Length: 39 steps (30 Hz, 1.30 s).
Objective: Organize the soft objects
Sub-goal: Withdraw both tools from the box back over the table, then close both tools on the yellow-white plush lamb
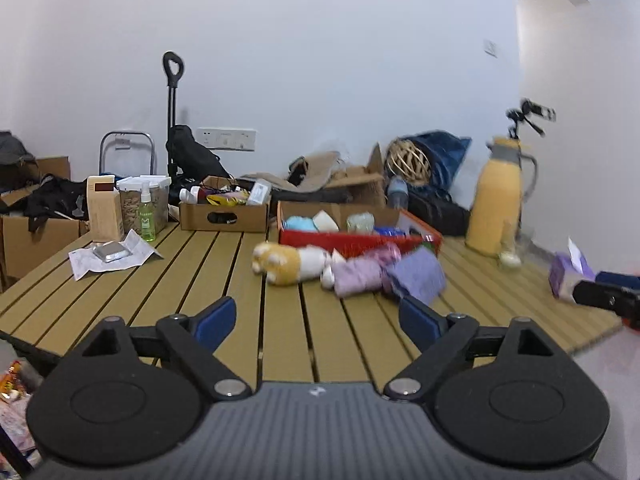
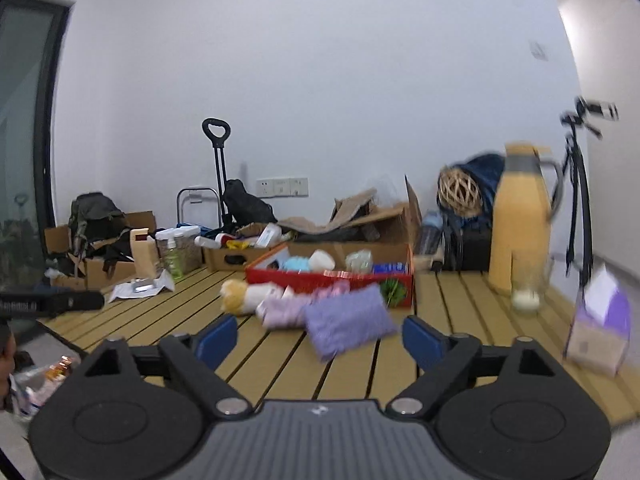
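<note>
Both claws — left claw [image 1: 316, 320], right claw [image 2: 318, 340] — gape wide, empty; pillow [image 2: 347, 322] lies crosswise just ahead, nearer the right.

Motion blur smears the purple pillow [image 2: 349, 322] and tissue box [image 2: 599, 330].

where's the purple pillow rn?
The purple pillow lies on the slatted table in front of the red box, centre of both views, touching the pink cloth on its left.

Slatted table [image 1: 224, 276], plush toy [image 1: 288, 266], purple pillow [image 1: 418, 276], red box [image 1: 360, 240], yellow jug [image 1: 496, 208]
</note>
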Each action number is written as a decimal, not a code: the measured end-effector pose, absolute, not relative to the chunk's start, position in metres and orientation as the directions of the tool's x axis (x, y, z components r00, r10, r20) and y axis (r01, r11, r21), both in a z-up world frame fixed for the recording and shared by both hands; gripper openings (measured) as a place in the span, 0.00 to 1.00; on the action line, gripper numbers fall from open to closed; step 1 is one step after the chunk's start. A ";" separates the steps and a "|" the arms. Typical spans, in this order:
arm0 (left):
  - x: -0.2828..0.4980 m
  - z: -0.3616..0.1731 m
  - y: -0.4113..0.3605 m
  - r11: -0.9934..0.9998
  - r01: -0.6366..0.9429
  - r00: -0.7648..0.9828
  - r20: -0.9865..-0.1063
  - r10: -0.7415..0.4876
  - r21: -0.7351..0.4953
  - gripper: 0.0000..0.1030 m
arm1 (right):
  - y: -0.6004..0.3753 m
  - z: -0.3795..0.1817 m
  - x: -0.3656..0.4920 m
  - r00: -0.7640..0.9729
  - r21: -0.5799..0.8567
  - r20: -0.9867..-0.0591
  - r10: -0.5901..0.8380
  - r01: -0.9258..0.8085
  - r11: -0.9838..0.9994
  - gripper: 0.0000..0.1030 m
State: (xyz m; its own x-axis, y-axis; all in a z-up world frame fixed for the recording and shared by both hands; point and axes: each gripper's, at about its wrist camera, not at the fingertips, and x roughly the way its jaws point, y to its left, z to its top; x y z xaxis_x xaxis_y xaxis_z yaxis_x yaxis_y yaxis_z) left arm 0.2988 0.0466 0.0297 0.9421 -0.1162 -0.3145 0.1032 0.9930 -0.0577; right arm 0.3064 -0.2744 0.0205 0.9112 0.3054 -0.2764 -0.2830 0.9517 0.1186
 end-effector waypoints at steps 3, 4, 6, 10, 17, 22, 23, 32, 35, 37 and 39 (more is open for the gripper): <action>0.289 0.025 0.049 0.993 0.103 0.938 -0.327 -0.114 -0.050 0.92 | -0.265 0.009 0.295 0.895 0.110 -0.313 0.318 -0.298 0.948 0.88; 0.290 0.025 0.051 0.994 0.098 0.939 -0.327 -0.110 -0.055 0.92 | -0.261 0.008 0.294 0.891 0.101 -0.321 0.322 -0.305 0.947 0.88; 0.292 0.027 0.053 0.994 0.086 0.942 -0.318 -0.104 -0.069 0.92 | -0.253 0.010 0.292 0.890 0.081 -0.319 0.326 -0.317 0.945 0.88; 0.298 0.022 0.060 0.992 0.081 0.944 -0.313 -0.107 -0.095 0.92 | -0.244 0.014 0.297 0.887 0.077 -0.308 0.344 -0.338 0.938 0.88; 0.336 -0.001 0.070 0.989 0.050 0.930 -0.356 -0.097 -0.140 0.91 | -0.229 0.001 0.346 0.875 0.179 -0.330 0.354 -0.310 0.934 0.88; 0.399 -0.005 0.084 0.980 0.026 0.916 -0.388 -0.102 -0.196 0.83 | -0.202 -0.009 0.422 0.824 0.263 -0.374 0.425 -0.345 0.901 0.75; 0.412 -0.005 0.086 0.978 0.028 0.916 -0.386 -0.107 -0.205 0.82 | -0.196 -0.009 0.438 0.812 0.276 -0.383 0.440 -0.354 0.894 0.73; 0.580 -0.007 0.103 0.943 -0.004 0.868 -0.470 -0.161 -0.331 0.59 | -0.134 -0.003 0.605 0.741 0.377 -0.411 0.531 -0.393 0.839 0.45; 0.612 -0.015 0.104 0.941 -0.011 0.861 -0.482 -0.163 -0.338 0.55 | -0.116 -0.012 0.652 0.728 0.367 -0.452 0.515 -0.375 0.852 0.45; 0.628 -0.024 0.105 0.939 -0.023 0.850 -0.500 -0.163 -0.344 0.52 | -0.110 -0.023 0.679 0.710 0.376 -0.485 0.510 -0.357 0.855 0.44; 0.639 -0.032 0.107 0.929 -0.027 0.838 -0.515 -0.181 -0.370 0.50 | -0.106 -0.035 0.700 0.693 0.377 -0.517 0.502 -0.343 0.861 0.45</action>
State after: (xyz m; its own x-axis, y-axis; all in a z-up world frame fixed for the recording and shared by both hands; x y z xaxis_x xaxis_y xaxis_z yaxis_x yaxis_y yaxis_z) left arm 0.6393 0.1070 -0.0323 0.8382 -0.1807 -0.5146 -0.0267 0.9288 -0.3696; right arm 0.7000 -0.1057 -0.0351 0.6928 0.5024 -0.5173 -0.3427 0.8606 0.3767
